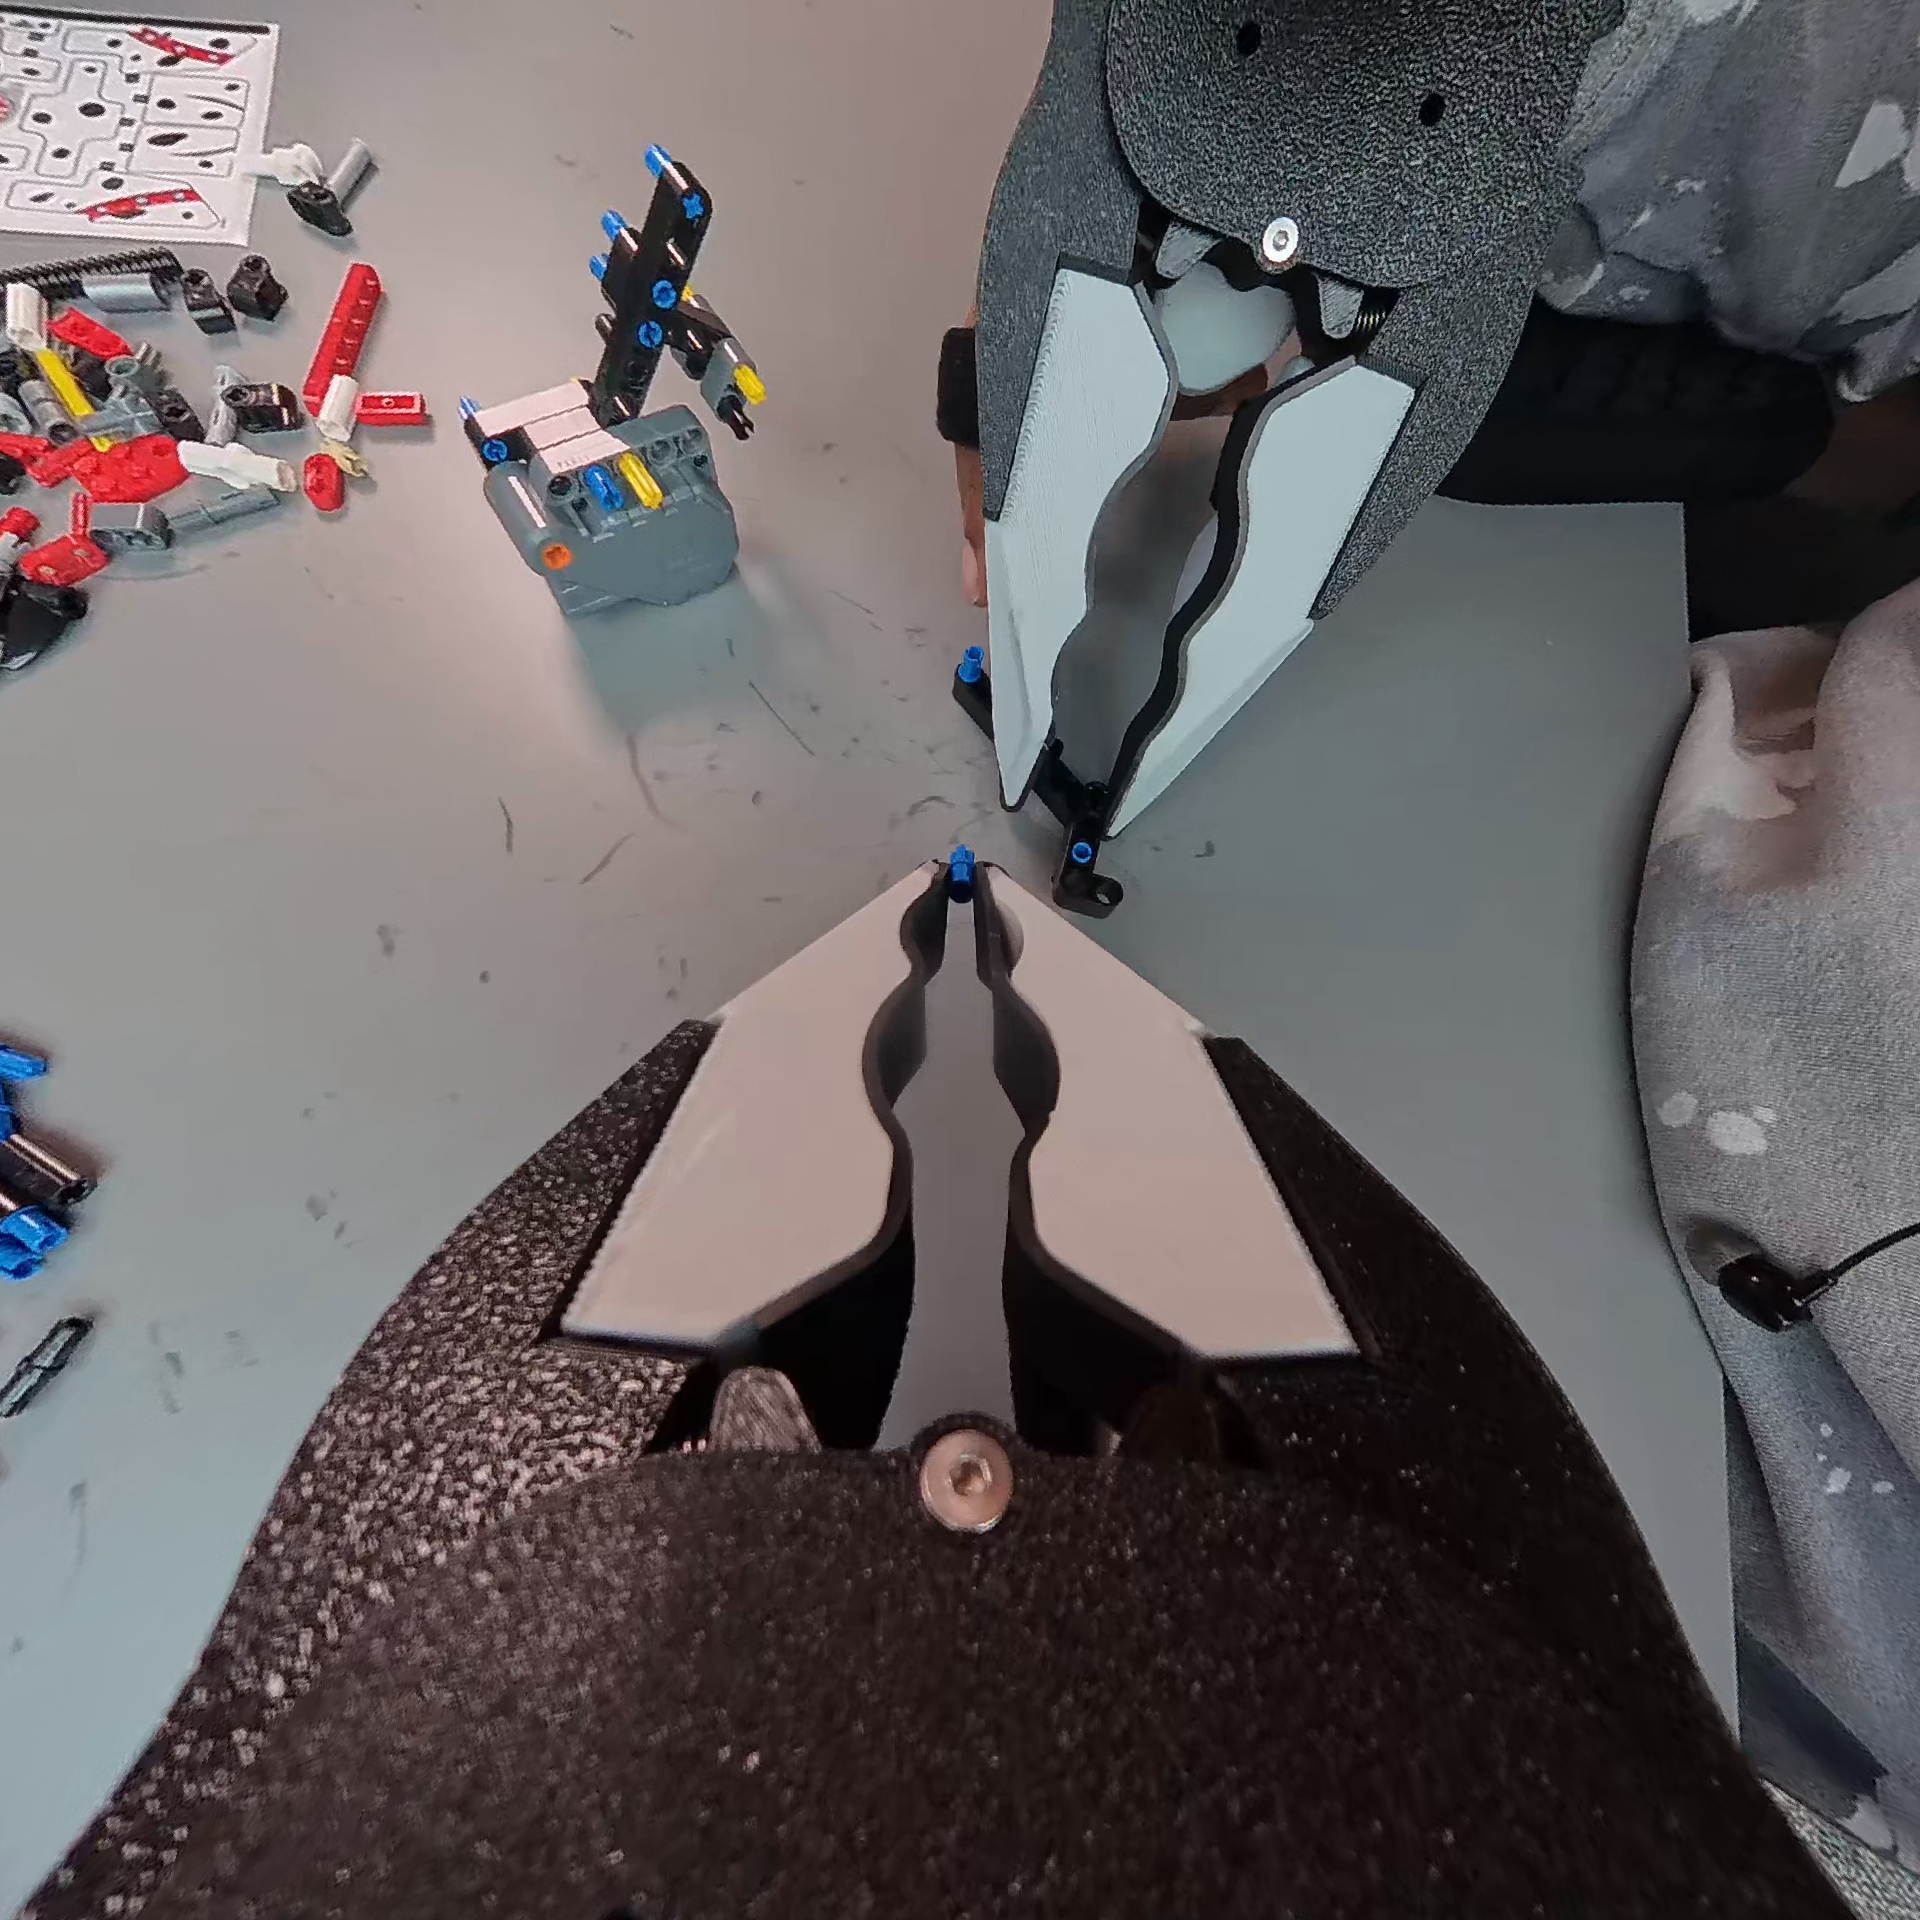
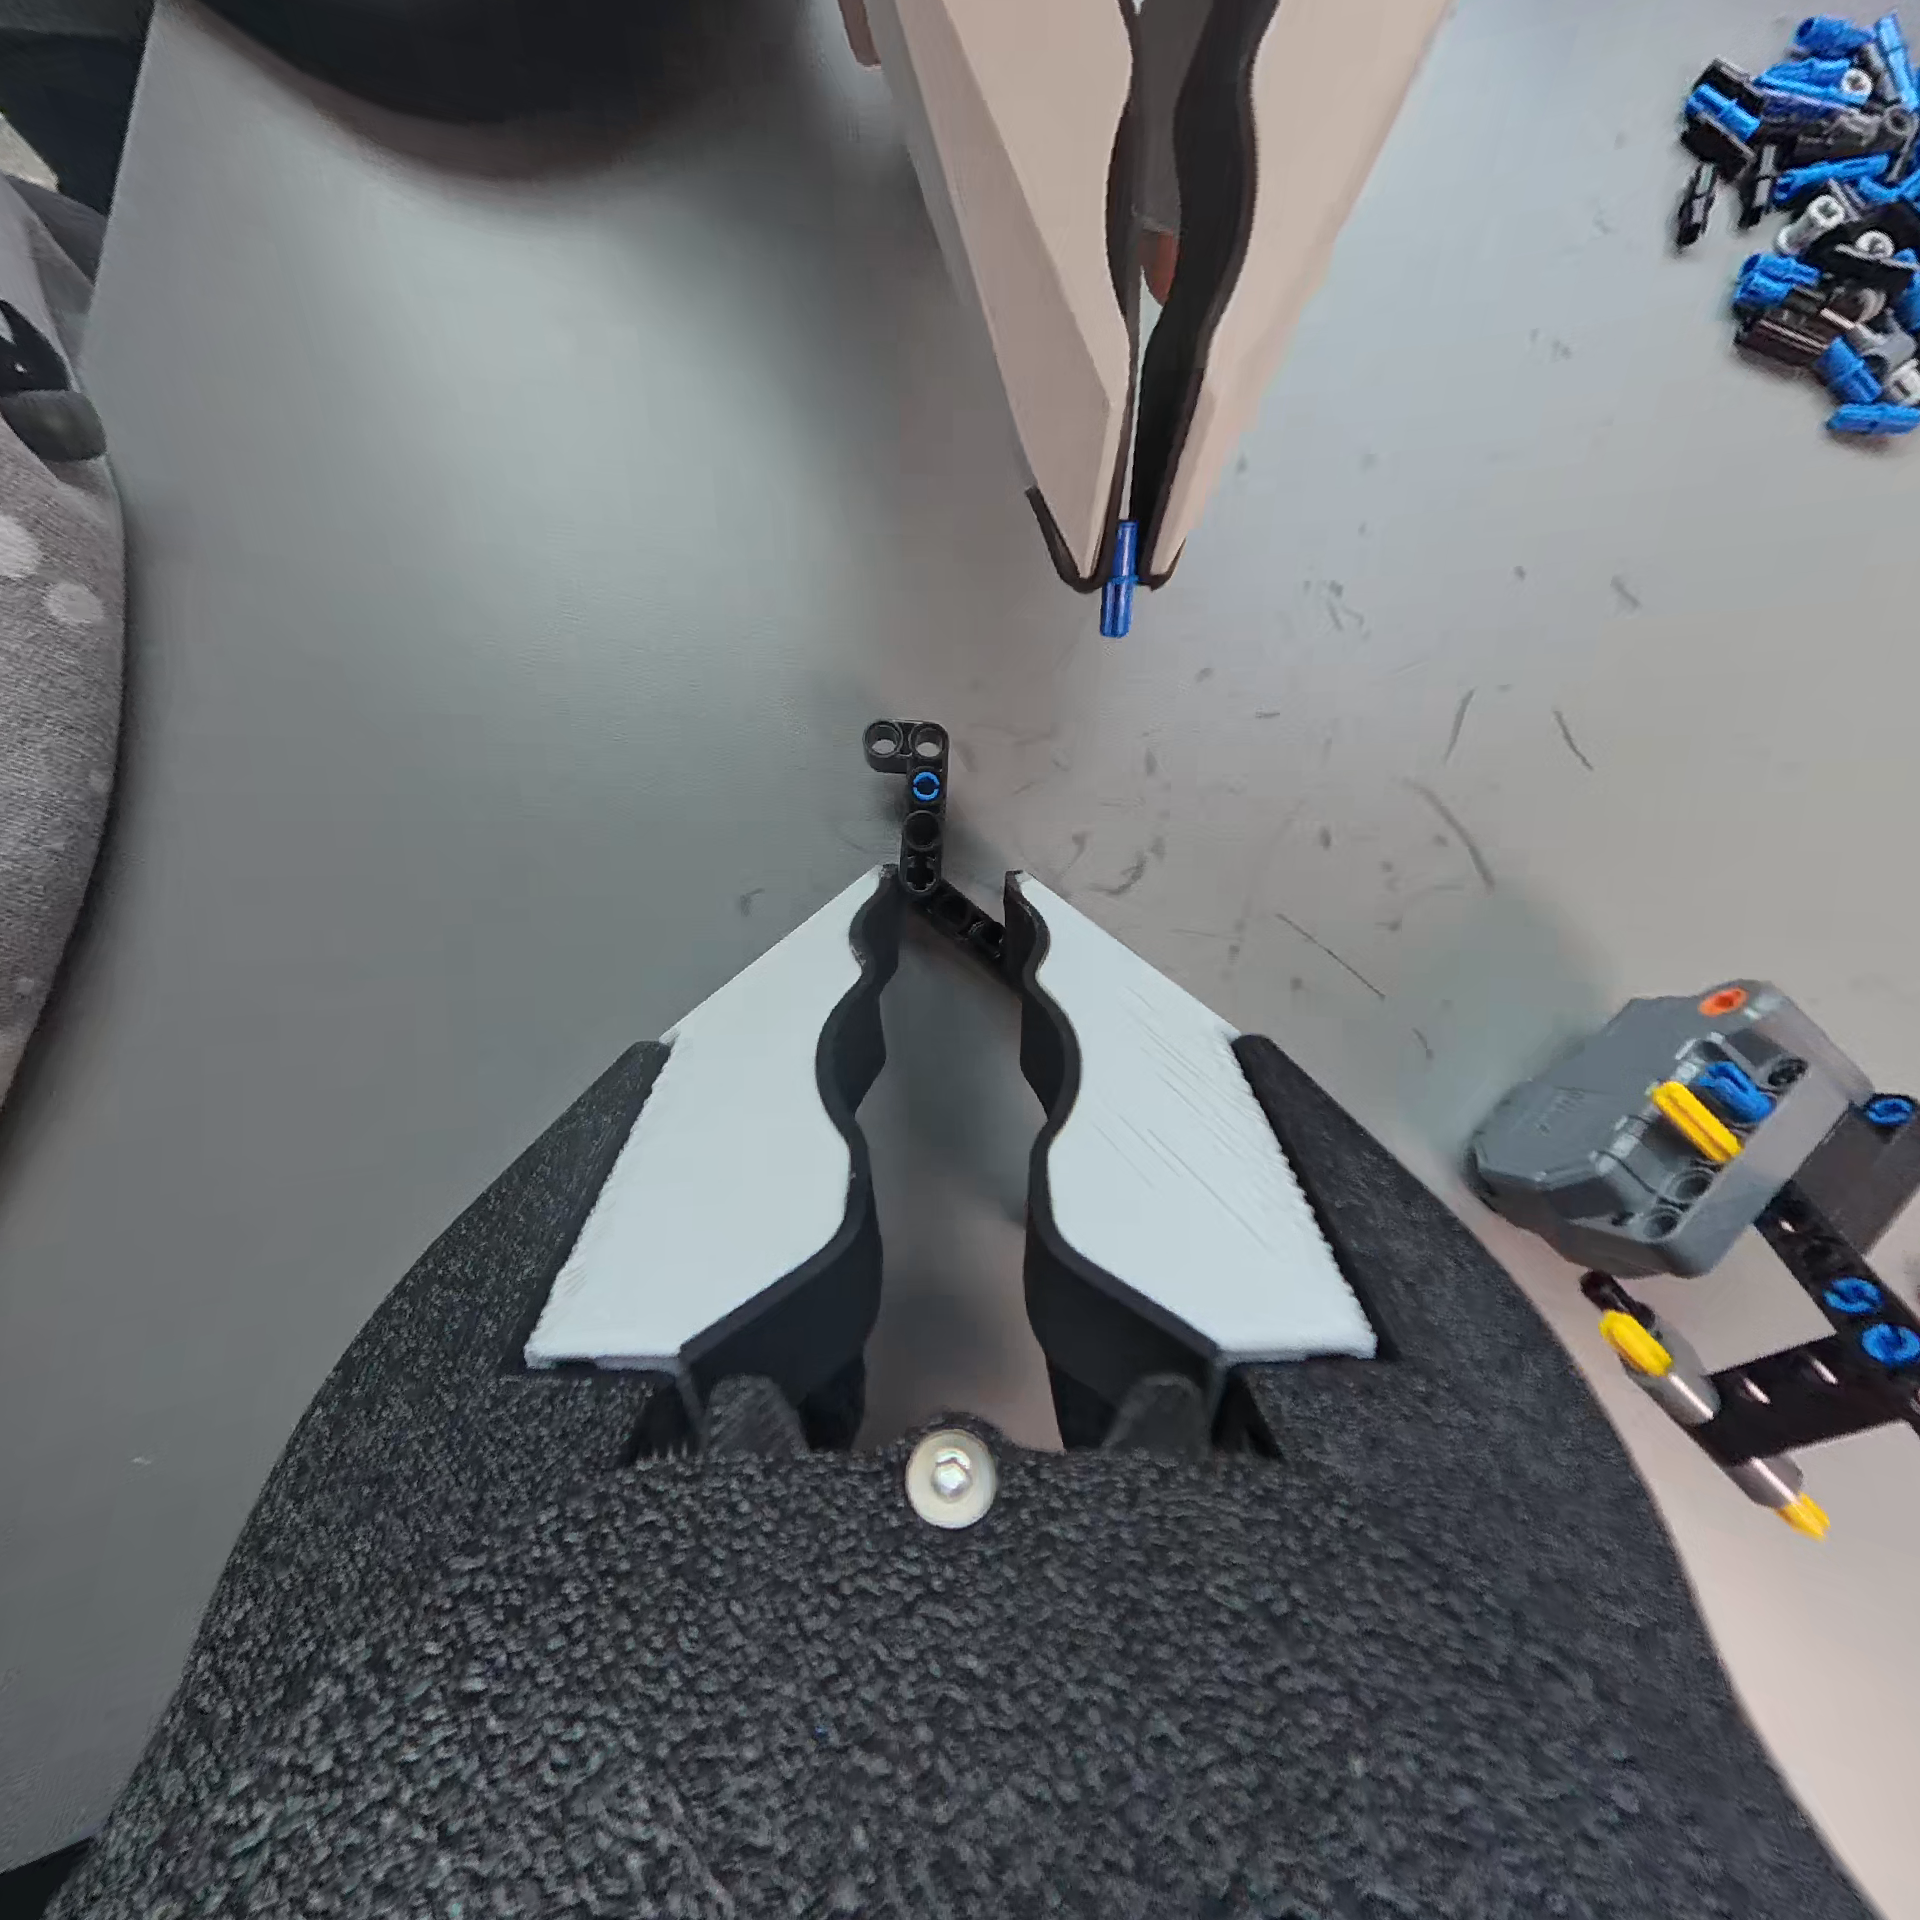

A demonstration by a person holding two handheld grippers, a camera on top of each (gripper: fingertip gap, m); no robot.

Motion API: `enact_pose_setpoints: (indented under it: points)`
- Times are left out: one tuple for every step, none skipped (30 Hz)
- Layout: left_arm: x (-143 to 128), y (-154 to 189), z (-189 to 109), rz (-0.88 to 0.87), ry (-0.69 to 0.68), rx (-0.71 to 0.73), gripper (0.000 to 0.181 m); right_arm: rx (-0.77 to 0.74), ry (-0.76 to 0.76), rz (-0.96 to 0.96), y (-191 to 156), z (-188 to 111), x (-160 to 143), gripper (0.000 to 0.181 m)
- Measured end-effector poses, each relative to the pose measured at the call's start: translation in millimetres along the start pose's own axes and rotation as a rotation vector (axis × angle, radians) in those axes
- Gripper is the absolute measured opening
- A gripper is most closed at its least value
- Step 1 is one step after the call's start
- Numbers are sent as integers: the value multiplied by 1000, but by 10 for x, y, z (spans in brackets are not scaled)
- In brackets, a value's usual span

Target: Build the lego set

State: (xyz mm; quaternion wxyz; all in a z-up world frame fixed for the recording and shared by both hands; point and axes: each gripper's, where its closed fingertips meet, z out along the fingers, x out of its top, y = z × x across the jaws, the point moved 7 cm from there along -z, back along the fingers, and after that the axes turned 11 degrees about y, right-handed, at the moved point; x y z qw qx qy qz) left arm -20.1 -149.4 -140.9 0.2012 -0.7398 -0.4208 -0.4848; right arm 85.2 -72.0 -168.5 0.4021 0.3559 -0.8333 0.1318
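Observation:
My left gripper (image 1: 961, 878) is shut on a small blue pin (image 1: 961, 868), whose end sticks out past the fingertips; it also shows in the right wrist view (image 2: 1118, 592). My right gripper (image 2: 945, 883) is shut on a black angled beam (image 2: 920, 800) with a blue pin in one hole, held down on the grey table. In the left wrist view the beam (image 1: 1086, 868) pokes out below the right gripper (image 1: 1065, 805), just right of the blue pin. The part-built model (image 1: 613, 488), a grey block with black beams and blue and yellow pins, stands farther left.
A pile of loose red, black, white and yellow parts (image 1: 156, 416) lies at the far left beside a sticker sheet (image 1: 125, 114). Blue and black pins (image 2: 1829, 218) lie in a heap. A person's grey patterned sleeve (image 1: 1787, 1039) is along the table's edge (image 1: 1688, 582). The gap from one gripper's tips to the other's is roughly 6 cm.

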Motion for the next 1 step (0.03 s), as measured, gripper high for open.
enact_pose_setpoints:
  points:
    - [0, -9, -8, -4, 0, 3, 4, -13, -2, 12, 8, -14, -11, 20]
